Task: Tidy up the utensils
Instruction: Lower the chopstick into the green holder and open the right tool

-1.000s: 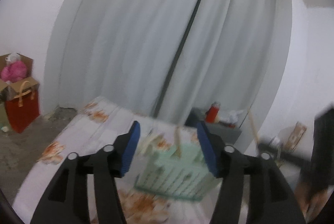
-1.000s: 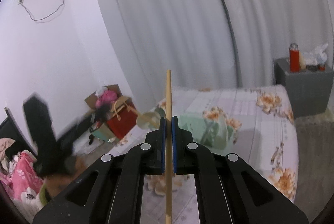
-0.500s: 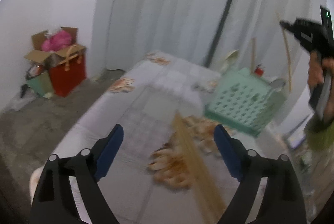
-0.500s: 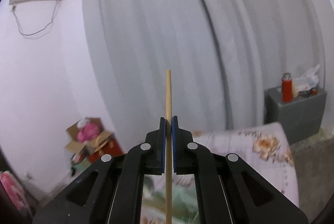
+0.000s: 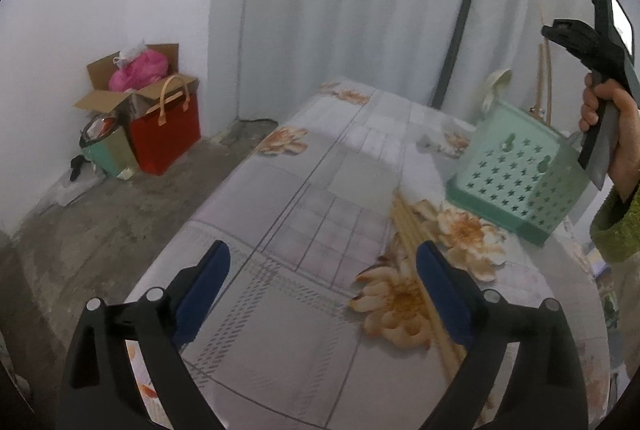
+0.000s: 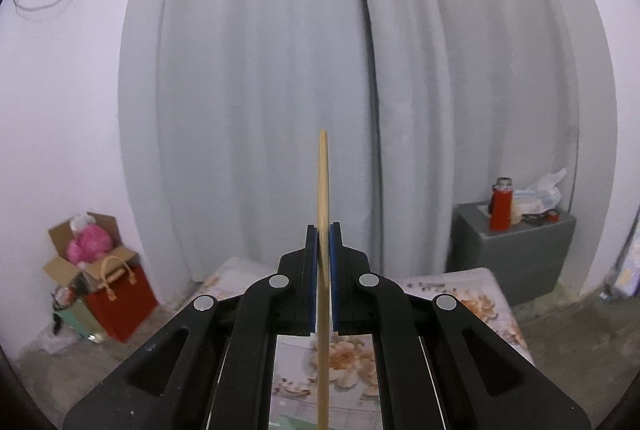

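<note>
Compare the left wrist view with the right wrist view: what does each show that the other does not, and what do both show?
Only the left wrist view shows the green basket, loose chopsticks on the flowered cloth and the left gripper, its jaws opening with nothing between them. Only the right wrist view shows the grey cabinet with a red bottle, and the right gripper shut on one chopstick. Both show the curtain and red bag.

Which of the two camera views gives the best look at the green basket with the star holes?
The left wrist view: the green basket sits whole on the flowered cloth, utensils poking out. The right wrist view shows only a green sliver at its bottom edge.
</note>
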{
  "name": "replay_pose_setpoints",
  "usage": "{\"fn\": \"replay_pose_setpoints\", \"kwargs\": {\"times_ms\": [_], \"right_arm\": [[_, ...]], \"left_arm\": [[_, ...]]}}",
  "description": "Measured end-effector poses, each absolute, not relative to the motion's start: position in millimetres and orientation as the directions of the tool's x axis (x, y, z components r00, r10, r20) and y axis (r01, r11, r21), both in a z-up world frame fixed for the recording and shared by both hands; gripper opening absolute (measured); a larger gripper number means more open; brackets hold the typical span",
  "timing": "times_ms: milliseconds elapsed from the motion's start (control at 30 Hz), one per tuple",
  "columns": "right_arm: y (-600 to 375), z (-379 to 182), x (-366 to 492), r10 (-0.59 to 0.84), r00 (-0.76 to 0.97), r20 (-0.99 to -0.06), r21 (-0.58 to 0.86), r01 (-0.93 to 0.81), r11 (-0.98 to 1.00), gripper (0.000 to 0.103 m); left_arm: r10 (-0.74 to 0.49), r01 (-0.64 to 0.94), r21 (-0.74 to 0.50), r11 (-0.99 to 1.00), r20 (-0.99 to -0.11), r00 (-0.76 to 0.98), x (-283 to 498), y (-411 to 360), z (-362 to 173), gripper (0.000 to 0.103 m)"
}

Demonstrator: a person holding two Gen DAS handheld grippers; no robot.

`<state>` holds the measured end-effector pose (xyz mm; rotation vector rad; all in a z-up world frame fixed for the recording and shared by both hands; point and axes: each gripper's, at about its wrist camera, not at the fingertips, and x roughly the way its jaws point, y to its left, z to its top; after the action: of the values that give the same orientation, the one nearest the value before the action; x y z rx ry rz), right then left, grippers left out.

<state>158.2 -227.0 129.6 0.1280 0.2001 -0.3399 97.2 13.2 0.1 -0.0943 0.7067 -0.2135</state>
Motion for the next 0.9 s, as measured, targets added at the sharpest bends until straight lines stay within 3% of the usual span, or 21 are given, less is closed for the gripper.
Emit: {"fn": "replay_pose_setpoints", "kwargs": {"times_ms": [533,900], "right_arm": [[-215,127,150,-0.335,0.907,-0.256,0.032,0.354,0.935,0.004],[-210,114,119,-0.292,0.891,-0.349,-0.015,0.306,0.952,0.006]], "left_arm": [[-0.187,0.089,-0.179,0.98,-0.664,0.724,102,29,-8,0.092],[-0.184,0.083,-0.181,0.98,-0.665,0.723,101,31,-7,0.092]]}}
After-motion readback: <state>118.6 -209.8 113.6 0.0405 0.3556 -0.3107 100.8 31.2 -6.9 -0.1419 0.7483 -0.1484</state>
